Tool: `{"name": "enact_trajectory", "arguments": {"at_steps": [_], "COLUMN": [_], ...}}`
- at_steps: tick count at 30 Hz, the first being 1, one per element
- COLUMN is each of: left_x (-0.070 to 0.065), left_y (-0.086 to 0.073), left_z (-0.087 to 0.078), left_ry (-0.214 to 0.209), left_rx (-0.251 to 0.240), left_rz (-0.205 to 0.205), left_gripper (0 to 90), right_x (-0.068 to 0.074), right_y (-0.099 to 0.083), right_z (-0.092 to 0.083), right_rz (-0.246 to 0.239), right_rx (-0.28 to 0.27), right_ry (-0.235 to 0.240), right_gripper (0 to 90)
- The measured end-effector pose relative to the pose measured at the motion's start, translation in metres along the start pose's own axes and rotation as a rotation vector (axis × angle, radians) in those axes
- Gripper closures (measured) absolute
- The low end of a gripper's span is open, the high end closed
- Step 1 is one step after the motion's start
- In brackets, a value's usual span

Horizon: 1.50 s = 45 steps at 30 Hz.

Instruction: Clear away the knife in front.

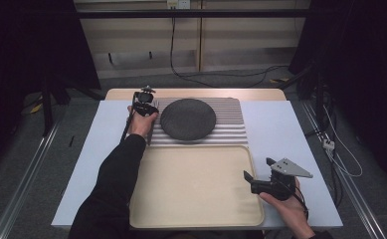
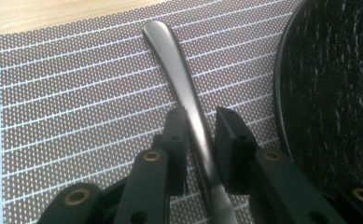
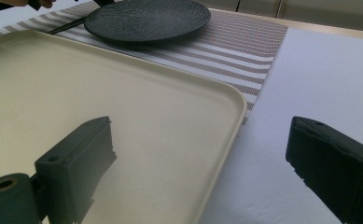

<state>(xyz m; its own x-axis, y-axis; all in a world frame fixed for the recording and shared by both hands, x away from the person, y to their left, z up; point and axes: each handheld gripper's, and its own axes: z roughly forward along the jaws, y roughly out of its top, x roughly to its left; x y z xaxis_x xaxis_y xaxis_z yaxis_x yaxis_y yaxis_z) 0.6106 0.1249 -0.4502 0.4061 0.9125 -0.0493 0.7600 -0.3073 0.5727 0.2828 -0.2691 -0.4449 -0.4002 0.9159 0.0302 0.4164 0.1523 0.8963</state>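
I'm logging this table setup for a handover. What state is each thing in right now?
Left gripper: jaws astride the utensil handle, almost closed on it.
Right gripper: open, empty, by the tray's edge.
Dark metal utensil handle: flat on the placemat.
Black round textured plate: empty, on the placemat.
Beige rectangular plastic tray: empty.
Striped woven placemat: flat.

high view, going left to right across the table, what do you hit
left gripper → dark plate on the striped placemat → right gripper; the beige tray spans the middle, so it is left out.
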Motion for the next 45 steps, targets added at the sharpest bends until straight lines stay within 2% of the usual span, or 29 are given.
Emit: {"name": "enact_trajectory", "arguments": {"at_steps": [3,7,16,23,25,35,45], "left_x": [0.001,0.000,-0.002,-0.001,-0.001,-0.001,-0.002], "left_y": [0.001,0.004,0.005,0.004,0.004,0.003,0.006], "left_z": [0.000,-0.001,-0.002,-0.002,-0.003,-0.005,-0.016], "left_ry": [-0.010,-0.015,-0.004,-0.016,-0.011,-0.028,-0.044], "left_rx": [0.014,0.044,0.058,0.059,0.061,0.070,0.063], "left_rz": [-0.016,-0.015,0.019,0.029,0.046,0.033,0.055], "left_gripper": [75.9,78.1,79.7,79.8,79.8,79.9,79.9], "right_x": [0.000,0.000,0.000,0.000,0.000,0.001,0.000], "right_y": [0.000,0.000,0.000,0.000,0.000,0.000,0.000], "right_z": [0.000,0.000,0.000,0.000,0.001,-0.001,-0.001], "right_rz": [0.001,0.003,0.003,0.003,0.003,0.004,0.006], "right_rx": [0.001,0.004,0.004,0.005,0.005,0.004,0.005], "right_ry": [0.001,0.001,0.002,0.002,0.003,0.005,0.003], "right_gripper": [7.4,7.4,7.4,7.4,7.4,7.4,7.3]}}
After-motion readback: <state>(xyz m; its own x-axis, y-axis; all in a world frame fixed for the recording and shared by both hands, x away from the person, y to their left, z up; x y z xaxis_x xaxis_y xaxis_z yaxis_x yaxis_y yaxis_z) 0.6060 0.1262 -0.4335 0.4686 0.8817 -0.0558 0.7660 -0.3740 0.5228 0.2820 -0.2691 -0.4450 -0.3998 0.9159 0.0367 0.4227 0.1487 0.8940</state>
